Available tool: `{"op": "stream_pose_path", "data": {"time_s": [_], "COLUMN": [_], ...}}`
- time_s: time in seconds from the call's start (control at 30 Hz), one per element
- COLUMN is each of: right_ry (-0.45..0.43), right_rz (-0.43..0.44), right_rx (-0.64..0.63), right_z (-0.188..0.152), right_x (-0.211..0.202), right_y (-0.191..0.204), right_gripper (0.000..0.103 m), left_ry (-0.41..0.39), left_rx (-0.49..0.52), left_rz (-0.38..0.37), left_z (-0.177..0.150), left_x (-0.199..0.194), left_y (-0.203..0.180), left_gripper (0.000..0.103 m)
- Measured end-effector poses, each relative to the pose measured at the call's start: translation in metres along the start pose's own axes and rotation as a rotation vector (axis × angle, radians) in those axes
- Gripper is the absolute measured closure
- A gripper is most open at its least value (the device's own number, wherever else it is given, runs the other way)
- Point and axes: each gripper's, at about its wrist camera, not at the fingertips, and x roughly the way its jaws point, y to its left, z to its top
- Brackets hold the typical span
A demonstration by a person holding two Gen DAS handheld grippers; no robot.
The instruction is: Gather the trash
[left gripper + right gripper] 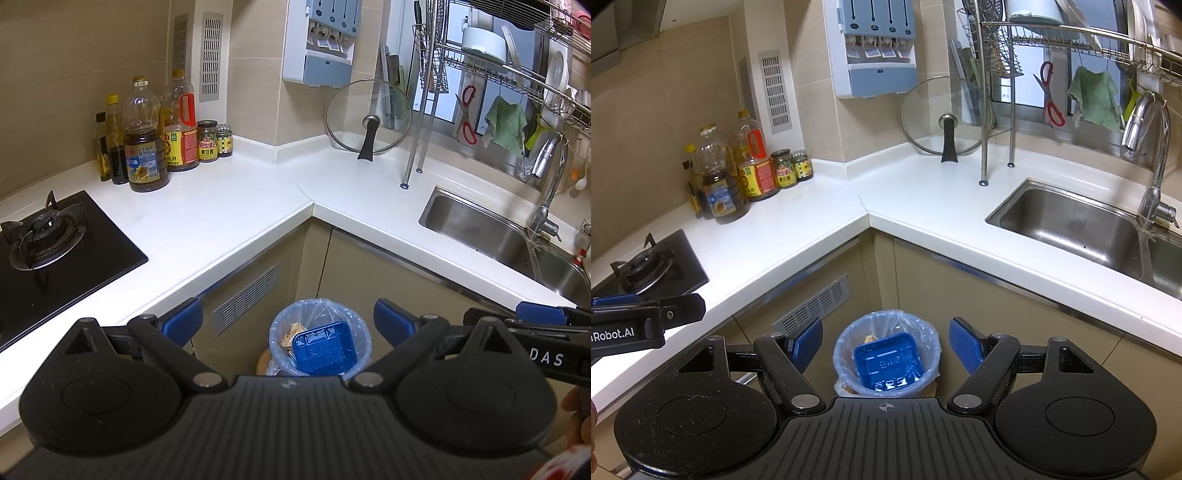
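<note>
A round bin lined with a clear blue bag point(279, 334) point(840, 349) stands on the floor in the corner below the counter. Inside it lies a blue plastic tray point(325, 352) point(888, 362) on top of crumpled brownish scraps point(291, 332). My left gripper point(288, 325) hovers above the bin, open, with nothing between its blue pads. My right gripper point(885, 345) hangs over the same bin, also open and empty. The right gripper's finger point(543, 314) shows at the right edge of the left wrist view, and the left gripper's finger point(646, 312) at the left edge of the right wrist view.
A white L-shaped counter point(240, 206) wraps the corner. A black gas hob point(48, 240) lies left, oil bottles and jars point(147, 147) behind it. A glass pot lid point(369, 118) leans on the wall. A steel sink point(480, 236) with tap point(550, 177) lies right, under a dish rack point(498, 62).
</note>
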Motion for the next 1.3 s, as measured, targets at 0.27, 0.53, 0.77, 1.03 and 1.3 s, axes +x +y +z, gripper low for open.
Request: {"op": "stream_pose_path", "data": {"time_s": [0.27, 0.53, 0.77, 1.03, 1.3], "right_ry": [0.001, 0.002, 0.002, 0.003, 0.004], "right_rz": [-0.002, -0.002, -0.002, -0.003, 0.002], "right_rx": [0.0, 0.0, 0.0, 0.0, -0.008], "right_z": [0.0013, 0.0004, 0.0004, 0.0002, -0.0009], "right_x": [0.0018, 0.0016, 0.0015, 0.0016, 0.0049], "right_y": [-0.001, -0.003, -0.0026, -0.0022, -0.0038], "right_gripper": [0.028, 0.028, 0.028, 0.028, 0.028], "left_ry": [0.0, 0.002, 0.0, 0.001, -0.004], "left_rx": [-0.002, -0.004, -0.005, -0.007, -0.018], "left_rz": [0.001, 0.0, 0.0, 0.0, 0.0], "left_z": [-0.0006, -0.0027, -0.0046, -0.0046, -0.0046], "left_x": [0.0001, 0.0023, 0.0034, 0.0028, 0.0026], "left_y": [-0.0007, -0.0021, -0.0048, -0.0044, -0.0047], "left_gripper": [0.004, 0.004, 0.004, 0.004, 0.004]}}
